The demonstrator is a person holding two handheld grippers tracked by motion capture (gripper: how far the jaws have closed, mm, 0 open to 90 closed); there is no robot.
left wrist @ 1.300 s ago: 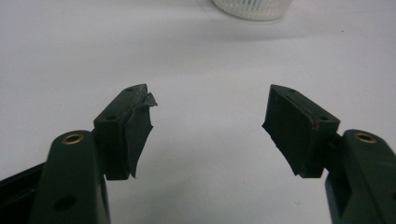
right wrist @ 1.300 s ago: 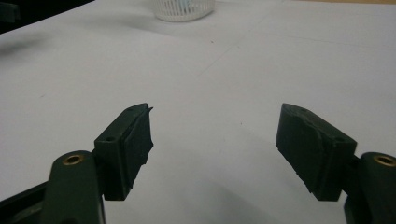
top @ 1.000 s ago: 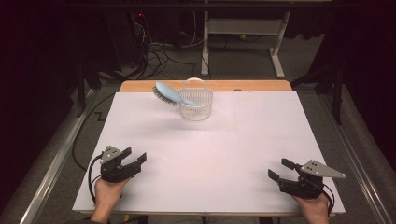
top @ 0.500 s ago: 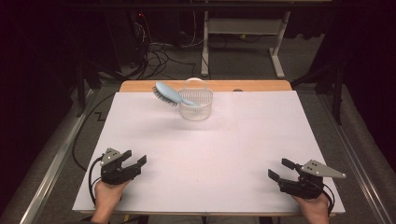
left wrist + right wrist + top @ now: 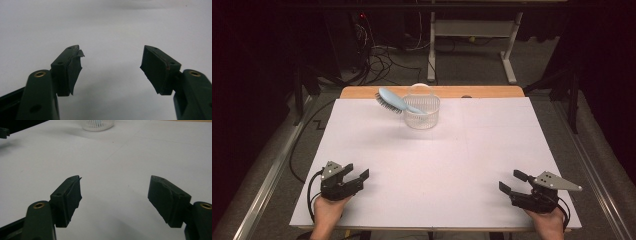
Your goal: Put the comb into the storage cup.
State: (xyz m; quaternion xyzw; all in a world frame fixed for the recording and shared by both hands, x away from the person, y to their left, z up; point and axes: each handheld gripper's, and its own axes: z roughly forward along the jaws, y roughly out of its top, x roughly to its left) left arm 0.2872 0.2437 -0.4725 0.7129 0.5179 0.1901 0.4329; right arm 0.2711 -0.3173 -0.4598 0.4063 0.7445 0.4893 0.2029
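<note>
Both grippers' jaws spread, empty; hairbrush [image 5: 393, 102] handle partly hidden inside the clear basket [image 5: 422, 116].

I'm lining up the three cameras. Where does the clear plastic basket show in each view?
High view: the basket stands at the table's far edge, centre-left, a blue hairbrush propped in it.
Left gripper view: I cannot make it out.
Right gripper view: its lower part sits at the top edge, left of centre.
Shared landmark: the white table sheet.
</note>
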